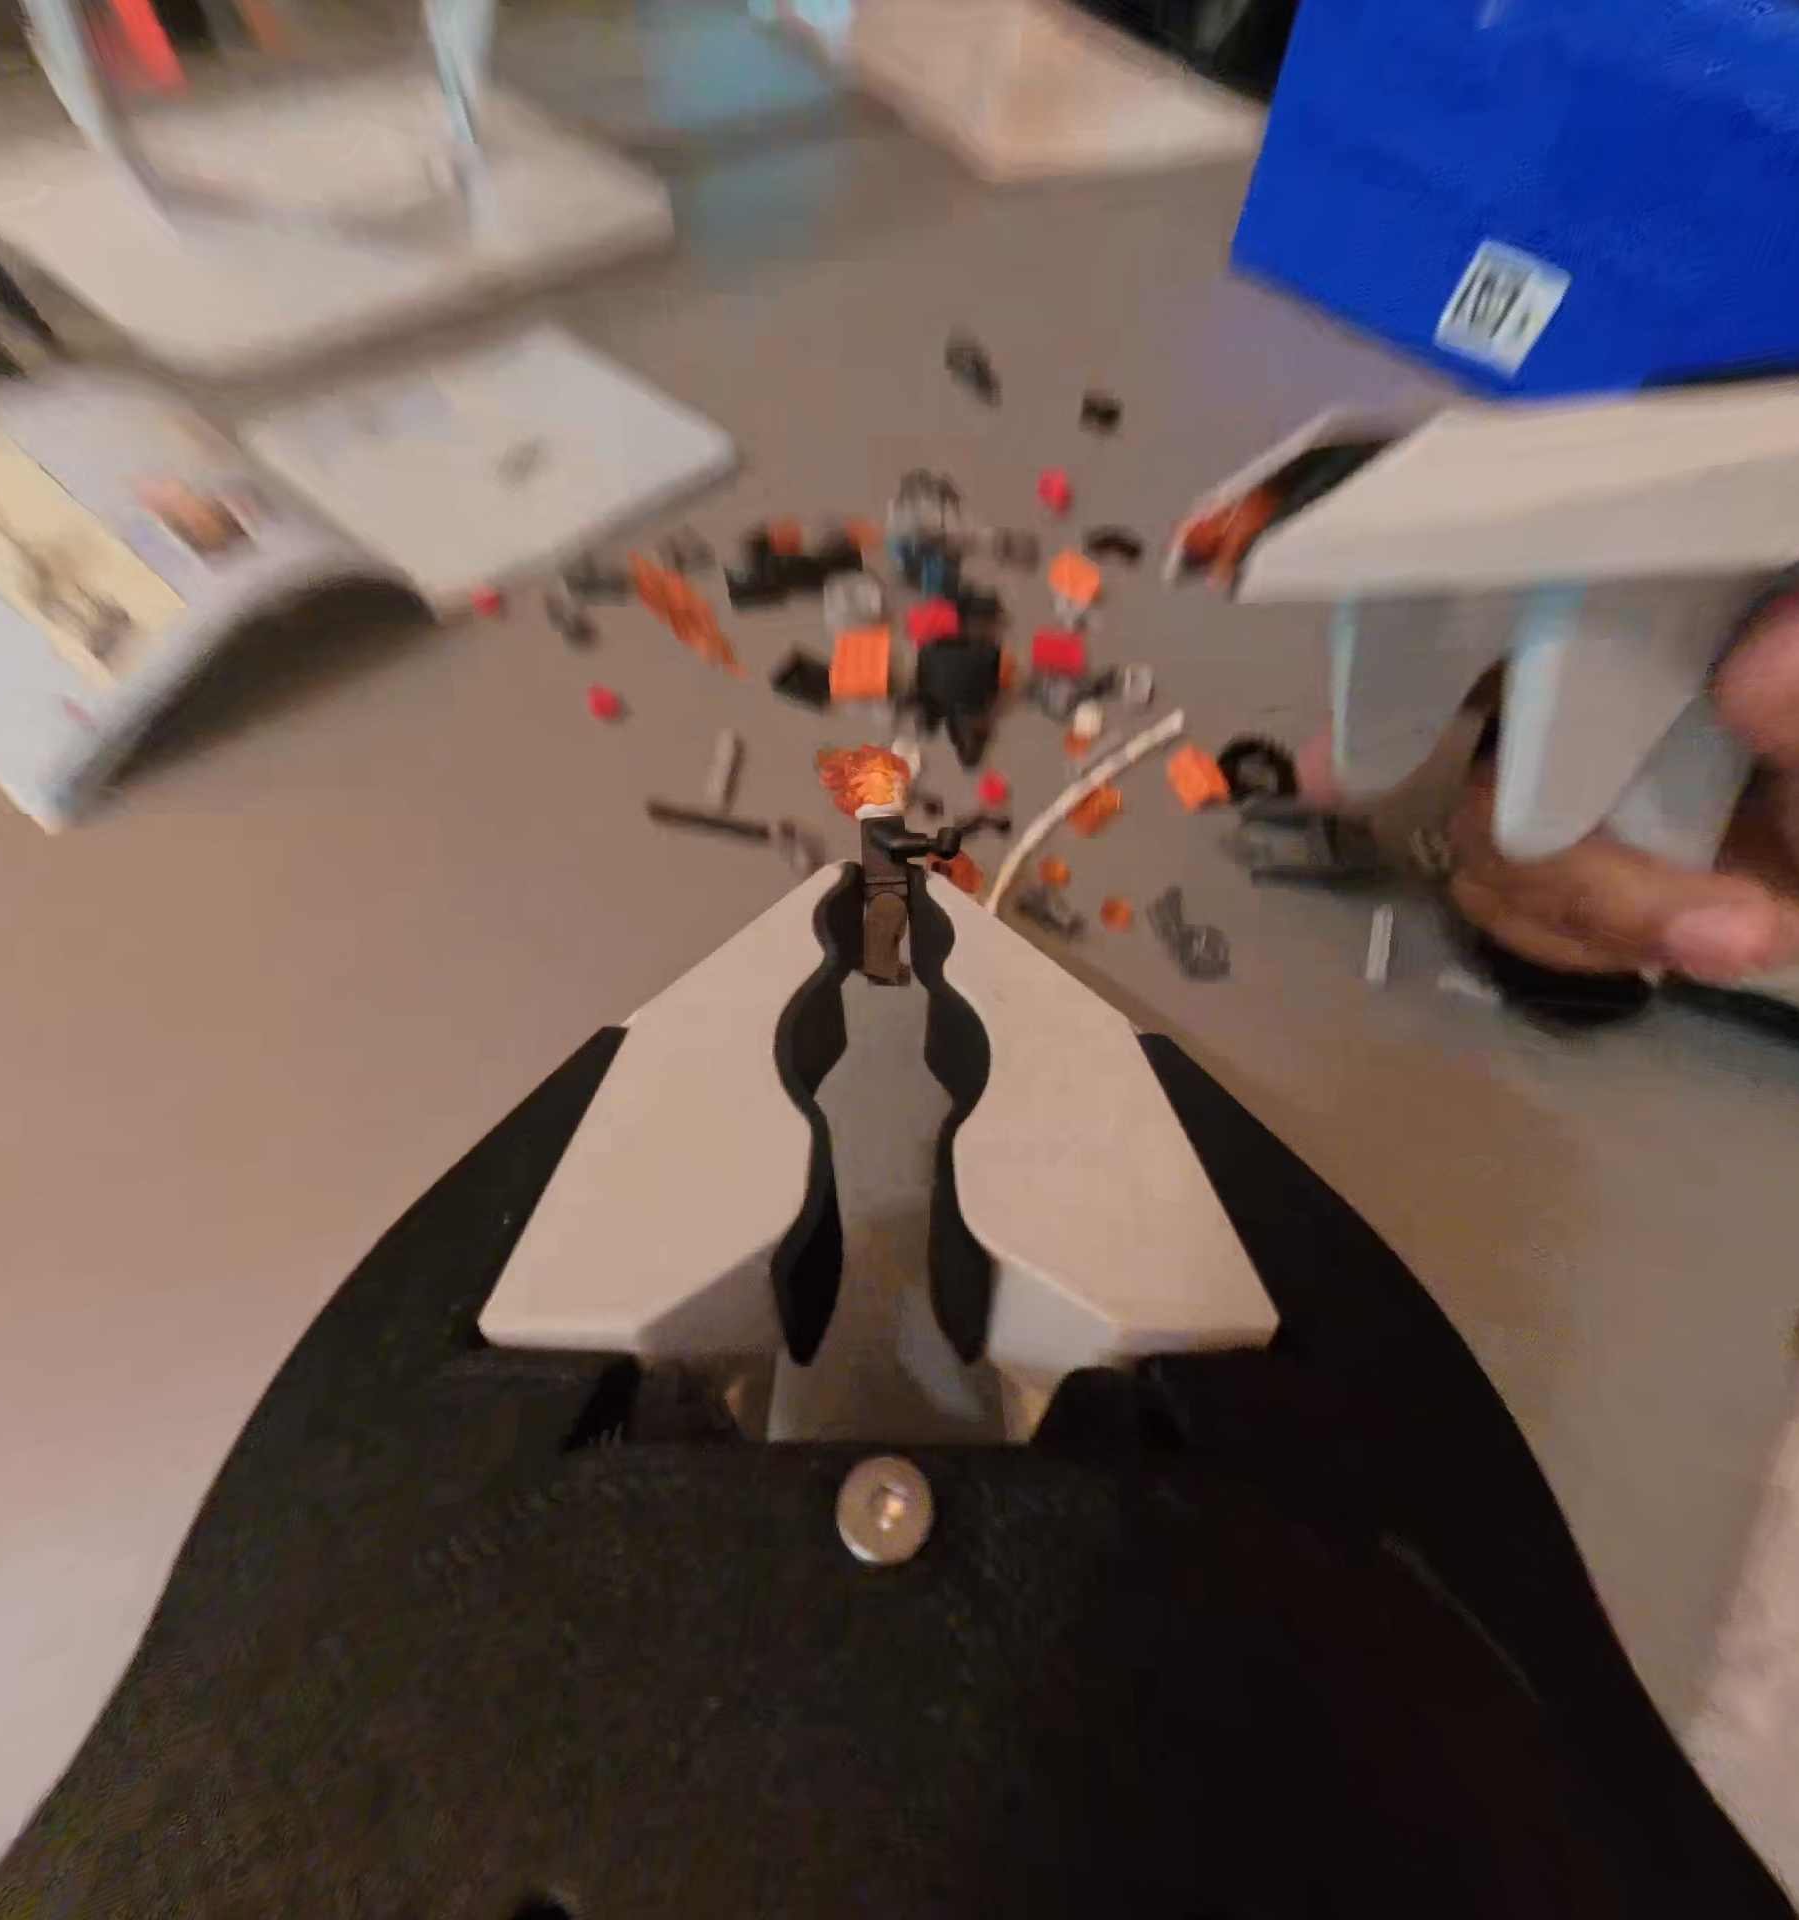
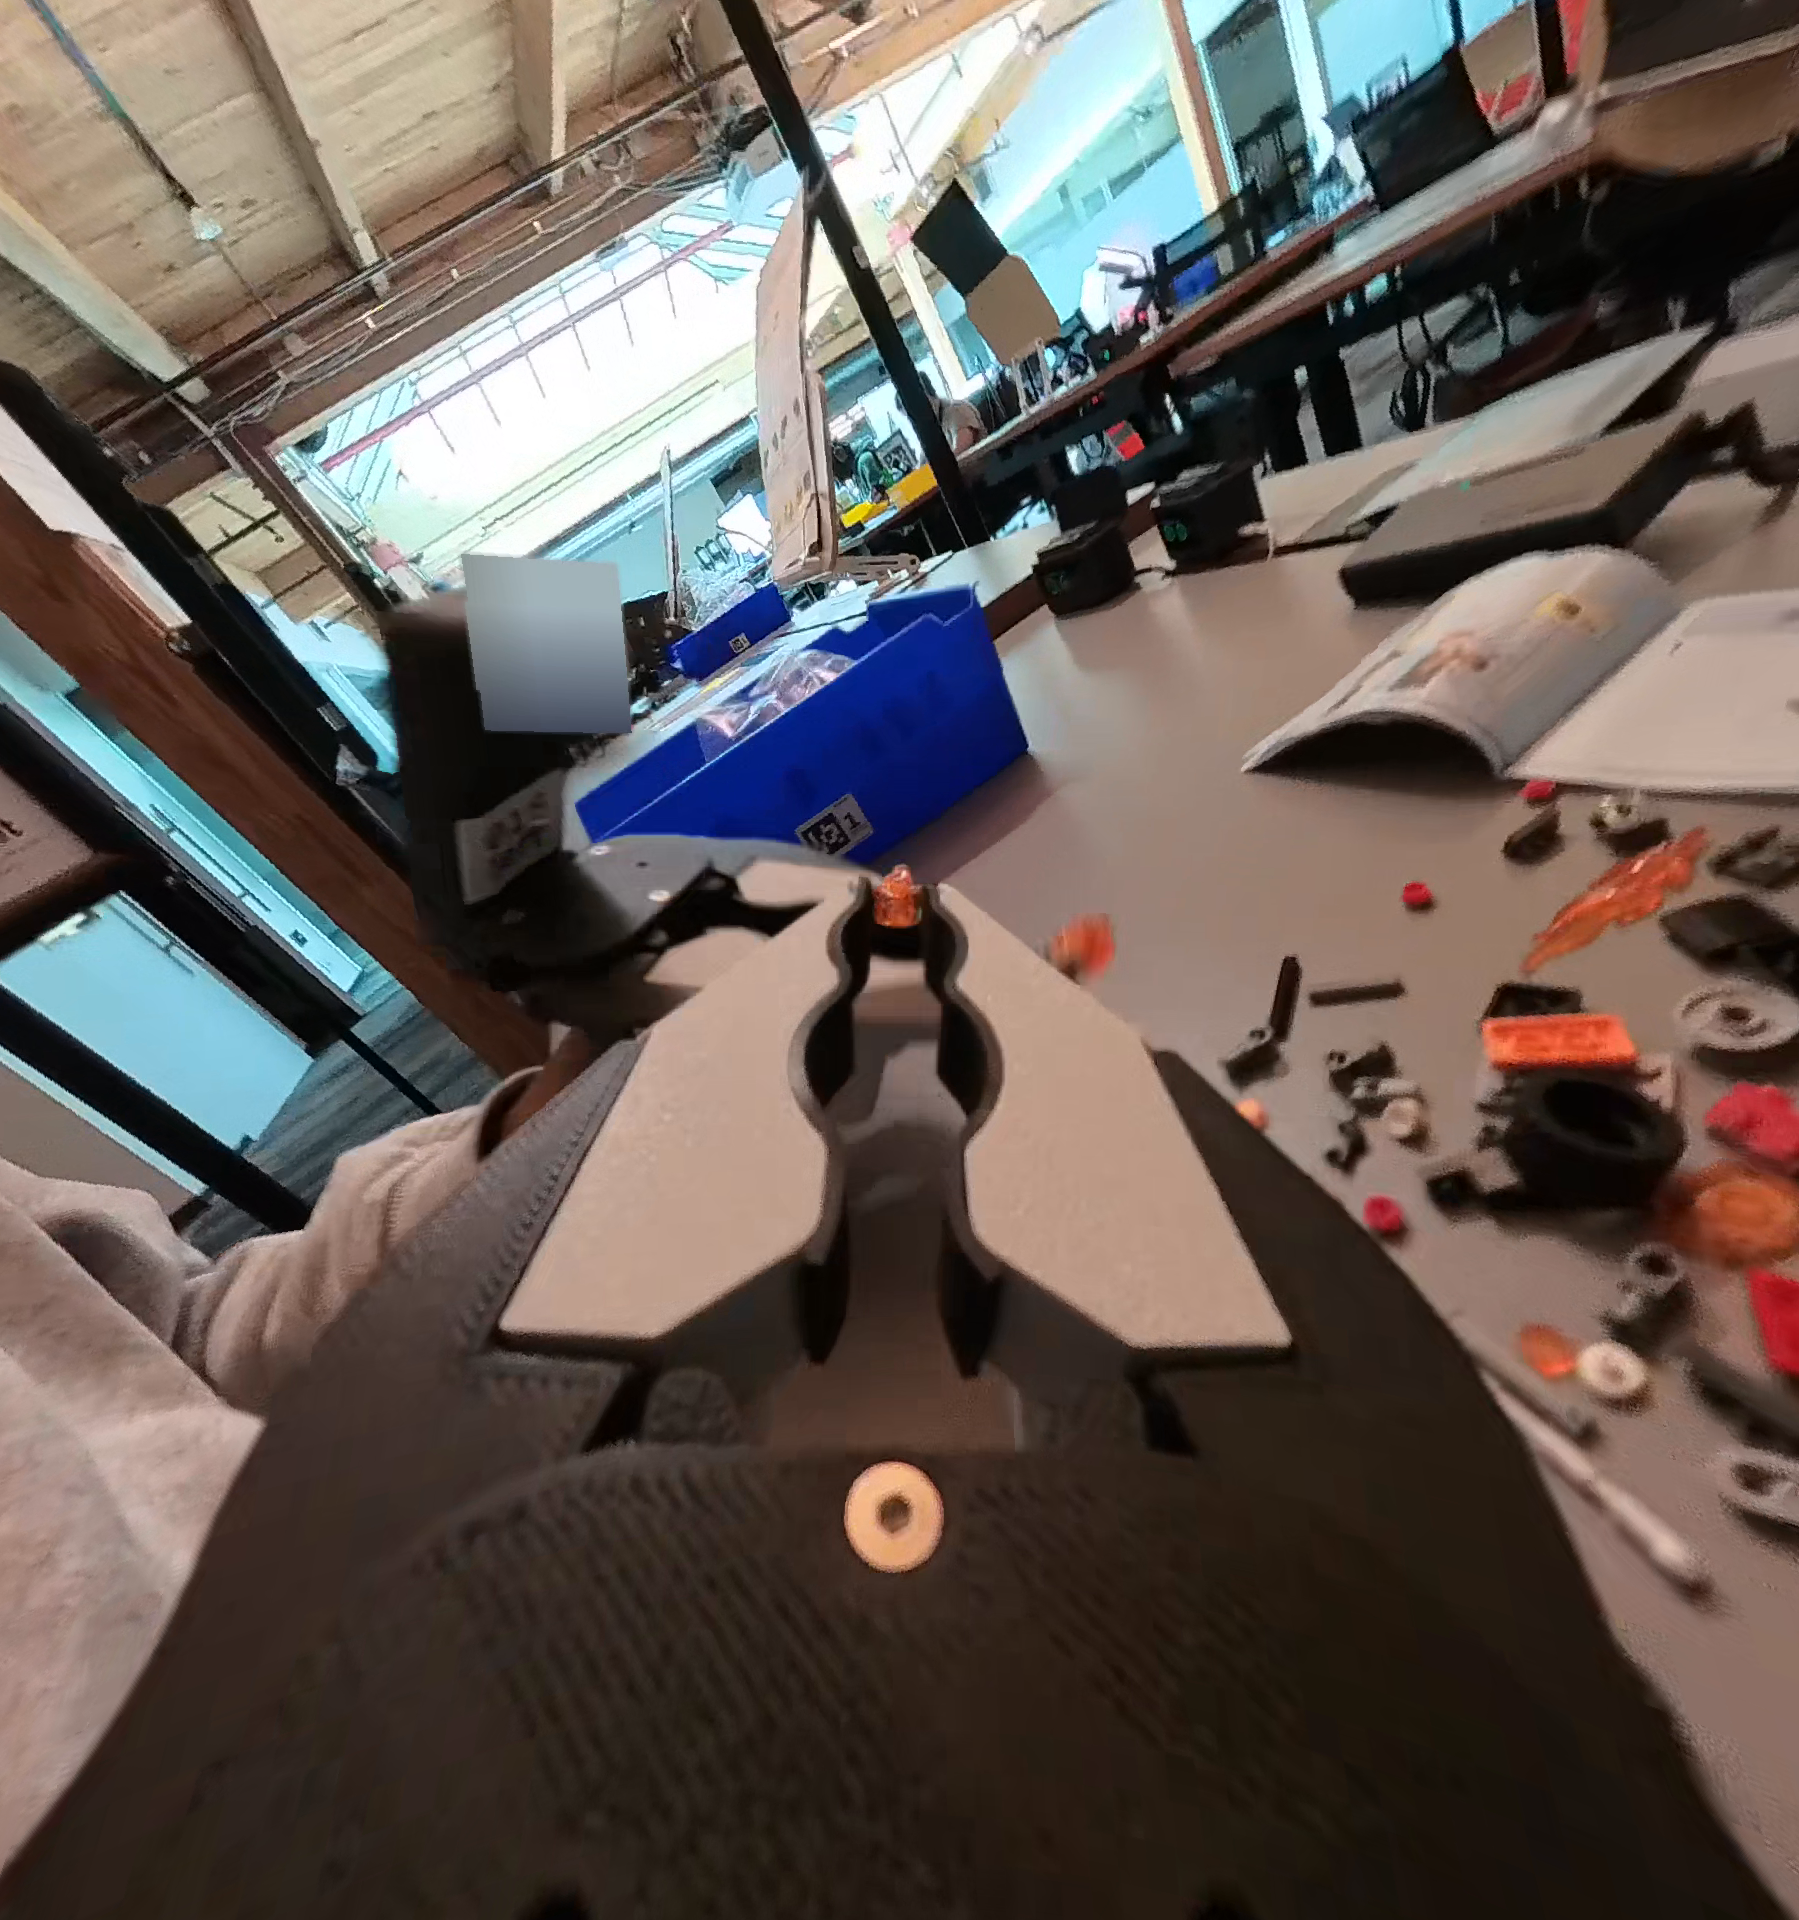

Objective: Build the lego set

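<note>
the left tool is clenched on a small lego minifigure, pinching its dark legs between the tips so that it stands upright above them, with a black torso, a white head and translucent orange flame hair. just past the minifigure a scatter of loose lego pieces lies on the grey tabletop: black, red and orange bricks, with a thin white rod to the right of the minifigure. left of the pile and a little beyond it an open instruction booklet lies flat, motion-blurred. to the right of the pile, raised above the tabletop, the right tool shows from the side with a hand wrapped round its grip. a blue bin fills the corner above that hand.

the right tool is clenched on a tiny translucent orange piece held at its very tips, off the tabletop. right of that piece the same loose bricks spread across the grey surface, among them a black tyre and an orange plate. left of the tool a grey sleeve reaches in. beyond the orange piece sits the blue bin with clear bags inside, and the booklet lies far right of it.
</note>
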`<control>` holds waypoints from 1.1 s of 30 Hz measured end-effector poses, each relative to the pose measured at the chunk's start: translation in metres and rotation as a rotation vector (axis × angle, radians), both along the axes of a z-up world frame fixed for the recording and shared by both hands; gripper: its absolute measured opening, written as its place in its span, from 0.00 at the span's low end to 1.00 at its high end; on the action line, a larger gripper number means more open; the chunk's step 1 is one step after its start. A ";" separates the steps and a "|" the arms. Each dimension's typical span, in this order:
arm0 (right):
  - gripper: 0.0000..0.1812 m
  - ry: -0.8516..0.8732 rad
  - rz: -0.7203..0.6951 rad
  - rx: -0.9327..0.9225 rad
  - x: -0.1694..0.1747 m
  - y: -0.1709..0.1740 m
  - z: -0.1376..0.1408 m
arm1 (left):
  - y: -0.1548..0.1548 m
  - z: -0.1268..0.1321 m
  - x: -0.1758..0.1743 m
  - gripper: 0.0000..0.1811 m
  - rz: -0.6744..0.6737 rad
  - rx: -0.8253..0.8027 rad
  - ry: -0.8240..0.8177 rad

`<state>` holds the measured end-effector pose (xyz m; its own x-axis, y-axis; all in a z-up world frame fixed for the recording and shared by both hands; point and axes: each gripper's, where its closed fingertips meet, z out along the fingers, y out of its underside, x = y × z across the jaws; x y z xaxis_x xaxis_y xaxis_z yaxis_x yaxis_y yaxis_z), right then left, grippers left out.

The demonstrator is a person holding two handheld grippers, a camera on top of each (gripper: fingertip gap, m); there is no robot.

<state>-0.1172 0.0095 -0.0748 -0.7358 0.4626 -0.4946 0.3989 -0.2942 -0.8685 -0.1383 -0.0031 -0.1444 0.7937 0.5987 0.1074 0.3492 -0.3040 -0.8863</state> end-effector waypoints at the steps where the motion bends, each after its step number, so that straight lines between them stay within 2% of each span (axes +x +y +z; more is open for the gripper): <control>1: 0.04 -0.029 0.006 -0.007 0.004 -0.002 -0.003 | 0.001 0.016 -0.001 0.04 0.023 0.046 0.107; 3: 0.04 -0.063 -0.013 -0.069 0.010 -0.001 0.000 | 0.000 0.043 0.000 0.04 0.076 0.103 0.296; 6: 0.04 -0.028 -0.073 -0.259 0.018 0.010 0.026 | 0.006 0.073 0.012 0.04 0.113 0.169 0.464; 9: 0.04 0.032 -0.099 -0.360 0.024 0.015 0.048 | 0.016 0.092 0.028 0.03 0.113 0.292 0.496; 14: 0.04 0.106 -0.142 -0.376 0.034 0.011 0.058 | 0.017 0.115 0.043 0.03 0.160 0.403 0.585; 21: 0.04 0.161 -0.130 -0.423 0.046 -0.002 0.069 | 0.011 0.127 0.049 0.03 0.199 0.460 0.648; 33: 0.04 0.157 -0.115 -0.484 0.041 -0.015 0.067 | 0.004 0.128 0.046 0.03 0.238 0.458 0.662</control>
<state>-0.0758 -0.0052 -0.0075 -0.7758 0.2904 -0.5601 0.2164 -0.7115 -0.6686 -0.0925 0.0012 -0.0167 0.6367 0.7685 -0.0631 -0.2771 0.1517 -0.9488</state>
